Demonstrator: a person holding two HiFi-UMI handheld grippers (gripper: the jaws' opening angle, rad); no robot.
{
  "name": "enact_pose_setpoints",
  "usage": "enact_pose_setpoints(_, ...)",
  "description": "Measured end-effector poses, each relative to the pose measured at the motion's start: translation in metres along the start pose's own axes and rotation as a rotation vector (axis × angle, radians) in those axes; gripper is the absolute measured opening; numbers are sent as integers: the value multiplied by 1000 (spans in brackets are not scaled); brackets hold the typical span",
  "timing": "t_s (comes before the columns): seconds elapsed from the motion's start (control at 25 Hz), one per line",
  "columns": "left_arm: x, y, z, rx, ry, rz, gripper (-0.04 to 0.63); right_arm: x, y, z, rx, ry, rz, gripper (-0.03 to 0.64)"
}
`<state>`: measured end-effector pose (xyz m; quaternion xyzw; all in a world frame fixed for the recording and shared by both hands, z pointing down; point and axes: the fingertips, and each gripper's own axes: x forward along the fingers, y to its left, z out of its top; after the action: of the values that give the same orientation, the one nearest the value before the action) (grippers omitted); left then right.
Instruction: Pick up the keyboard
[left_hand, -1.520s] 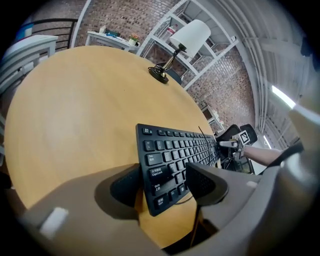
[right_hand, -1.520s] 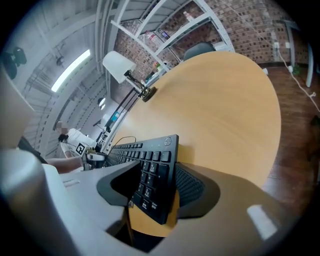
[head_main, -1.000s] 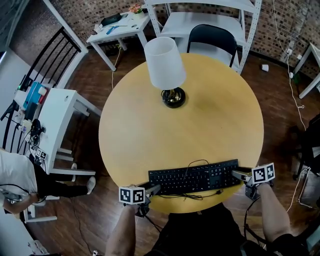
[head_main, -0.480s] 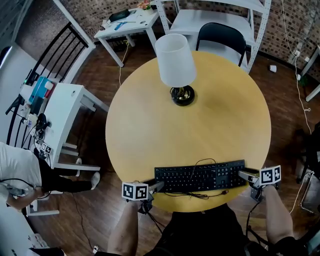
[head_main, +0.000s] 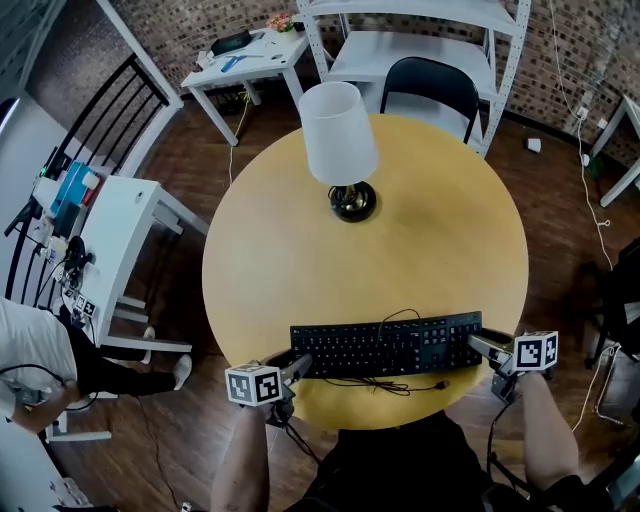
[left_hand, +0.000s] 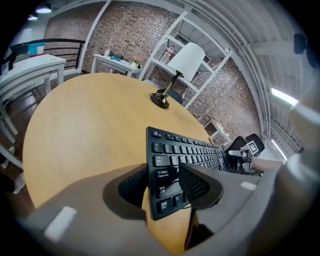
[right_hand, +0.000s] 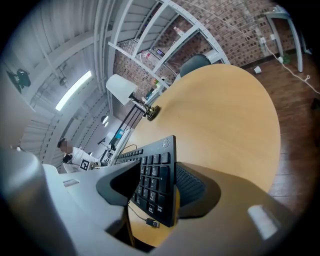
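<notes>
A black keyboard (head_main: 385, 347) hangs just above the near edge of the round wooden table (head_main: 290, 250), held by both ends. My left gripper (head_main: 298, 365) is shut on its left end; in the left gripper view the pads clamp the keyboard (left_hand: 186, 150) at the Caps Lock corner, inside the left gripper (left_hand: 165, 184). My right gripper (head_main: 481, 346) is shut on the number-pad end, its jaws still closing on it. In the right gripper view the keyboard (right_hand: 152, 170) stands on edge in the right gripper (right_hand: 161, 187). Its loose cable (head_main: 398, 385) trails under it.
A lamp with a white shade (head_main: 338, 140) stands at the table's far side. A black chair (head_main: 432, 80) and white shelving are behind it. A white desk (head_main: 105, 235) and a seated person (head_main: 40, 350) are at the left. The cable's plug (right_hand: 152, 223) dangles below the keyboard.
Both grippers have risen with the keyboard, which has come up off the table. The left jaws have closed in on the keyboard's left end.
</notes>
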<state>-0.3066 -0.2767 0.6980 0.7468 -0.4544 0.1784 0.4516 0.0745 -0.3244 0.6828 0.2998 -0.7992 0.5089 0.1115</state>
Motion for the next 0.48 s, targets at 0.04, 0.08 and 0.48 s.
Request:
enact_pose_setpoints(0.04, -2, -2, 4, -6, -11, -4, 193, -3, 4, 6, -3, -15, 0, 222)
enact_pose_setpoints(0.08, -5, -5, 8, -10, -24, -8, 193, -6, 9, 12, -10, -30, 4, 222)
enact_pose_setpoints(0.48, -42, -34, 69, 39, -202, -31, 194, -36, 64, 69, -94, -199, 24, 224)
